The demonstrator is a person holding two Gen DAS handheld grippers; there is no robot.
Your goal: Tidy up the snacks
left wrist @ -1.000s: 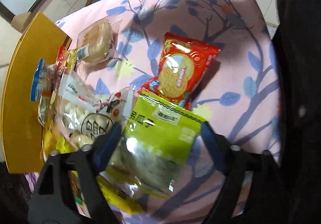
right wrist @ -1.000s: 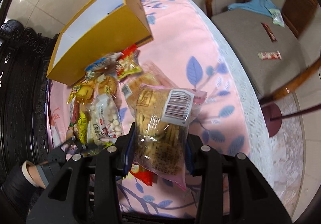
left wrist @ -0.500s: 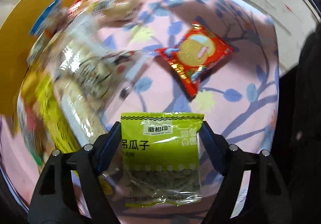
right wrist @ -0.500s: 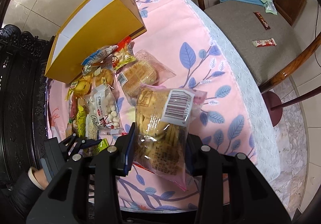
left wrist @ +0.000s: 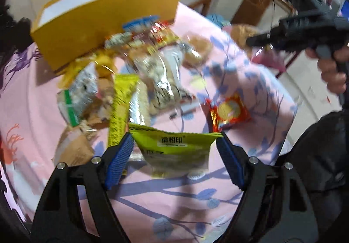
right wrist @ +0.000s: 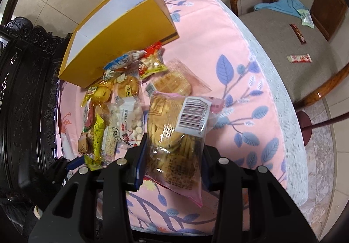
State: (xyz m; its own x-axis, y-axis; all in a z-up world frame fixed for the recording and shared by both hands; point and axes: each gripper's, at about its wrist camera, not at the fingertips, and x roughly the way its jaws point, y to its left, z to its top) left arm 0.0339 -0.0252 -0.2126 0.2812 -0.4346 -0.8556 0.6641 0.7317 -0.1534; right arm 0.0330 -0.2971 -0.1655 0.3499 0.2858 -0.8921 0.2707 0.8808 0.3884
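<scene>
My left gripper (left wrist: 174, 140) is shut on a green seed packet (left wrist: 174, 151), gripped by its two side edges and held above the pink floral tablecloth (left wrist: 165, 195). Beyond it a heap of snack packets (left wrist: 141, 73) leans against an open yellow box (left wrist: 104, 25), and a red biscuit packet (left wrist: 229, 112) lies apart to the right. My right gripper (right wrist: 174, 145) is shut on a clear cracker bag (right wrist: 176, 138) with a barcode label, hanging over the table. In the right wrist view the snack heap (right wrist: 122, 116) and the yellow box (right wrist: 122, 42) sit to the left.
A wooden chair (right wrist: 283, 31) with a grey cushion, a blue cloth and small wrappers stands past the table's right edge. Dark carved furniture (right wrist: 26, 90) lines the left side. A person's hand (left wrist: 331, 68) holds the right gripper's handle at the upper right of the left wrist view.
My left gripper closed on the green packet, lifted it off the table and rolled round to face the yellow box. My right gripper stayed still with the cracker bag.
</scene>
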